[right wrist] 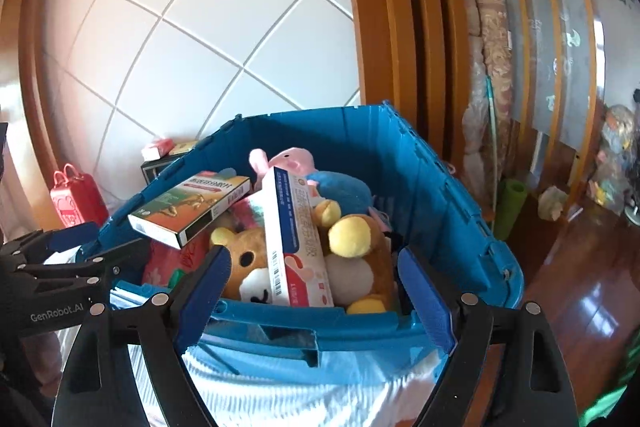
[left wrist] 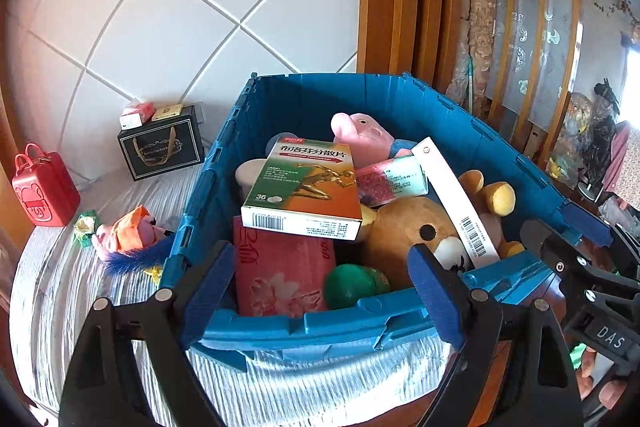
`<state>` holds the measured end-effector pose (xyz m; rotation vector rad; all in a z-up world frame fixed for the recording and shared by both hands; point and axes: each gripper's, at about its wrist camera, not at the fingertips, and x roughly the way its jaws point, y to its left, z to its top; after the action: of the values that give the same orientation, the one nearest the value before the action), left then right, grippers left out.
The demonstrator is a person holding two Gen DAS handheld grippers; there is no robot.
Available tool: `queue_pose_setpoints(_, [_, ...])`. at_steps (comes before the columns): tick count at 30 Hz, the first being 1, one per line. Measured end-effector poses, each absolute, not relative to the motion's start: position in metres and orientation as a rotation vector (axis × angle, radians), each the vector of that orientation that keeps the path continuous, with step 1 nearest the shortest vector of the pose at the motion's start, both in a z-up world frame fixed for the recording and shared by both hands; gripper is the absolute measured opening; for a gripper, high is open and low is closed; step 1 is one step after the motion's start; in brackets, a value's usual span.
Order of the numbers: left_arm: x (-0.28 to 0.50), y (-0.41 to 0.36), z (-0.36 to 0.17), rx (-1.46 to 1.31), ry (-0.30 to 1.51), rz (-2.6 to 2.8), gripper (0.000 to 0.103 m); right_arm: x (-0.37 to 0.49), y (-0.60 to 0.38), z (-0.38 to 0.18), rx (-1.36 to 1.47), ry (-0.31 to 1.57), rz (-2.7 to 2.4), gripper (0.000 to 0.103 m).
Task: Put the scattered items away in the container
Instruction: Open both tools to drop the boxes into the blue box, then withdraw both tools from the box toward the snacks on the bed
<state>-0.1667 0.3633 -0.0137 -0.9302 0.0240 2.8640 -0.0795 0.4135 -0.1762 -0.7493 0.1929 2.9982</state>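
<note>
Crate (right wrist: pixel 440 195) sits beyond both open, empty jaws.

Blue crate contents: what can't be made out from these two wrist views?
- Left wrist: the green ball is partly hidden by the blue crate rim.
- Left wrist: the red pack is half covered by the medicine box.
- Right wrist: the bear face is partly blocked by the white box.
- Both: the crate bottom is buried.

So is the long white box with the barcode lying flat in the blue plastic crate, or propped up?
Propped up. The long white box leans at a slant on the brown teddy bear inside the blue plastic crate.
</note>
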Motion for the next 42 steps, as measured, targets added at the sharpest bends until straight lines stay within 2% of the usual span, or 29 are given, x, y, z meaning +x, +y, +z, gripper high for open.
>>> queue_pose_setpoints(10, [-0.145,0.3,-0.001,-0.835,-0.043,2.907,0.089,-0.077,0.352,-0.159,-0.714,0.129,3.052,0.086])
queue_pose_setpoints(18, [-0.13,0.192,0.003,-0.831,-0.122,2.951,0.089,-0.085,0.256,-0.145,-0.685,0.109,3.085,0.086])
queue_pose_setpoints(27, [-0.122,0.078,-0.017,-0.896,-0.165,2.99,0.089,-0.099,0.133,-0.147,-0.699,0.071,3.151,0.086])
queue_pose_setpoints(37, [-0.15,0.007,-0.046,-1.008,-0.275,3.032,0.089,-0.14,0.055,-0.16,-0.782,-0.033,3.228,0.087])
queue_pose_setpoints(42, [-0.181,-0.031,-0.054,-1.117,-0.318,3.115,0.089,-0.187,0.036,-0.175,-0.815,-0.09,3.315,0.089])
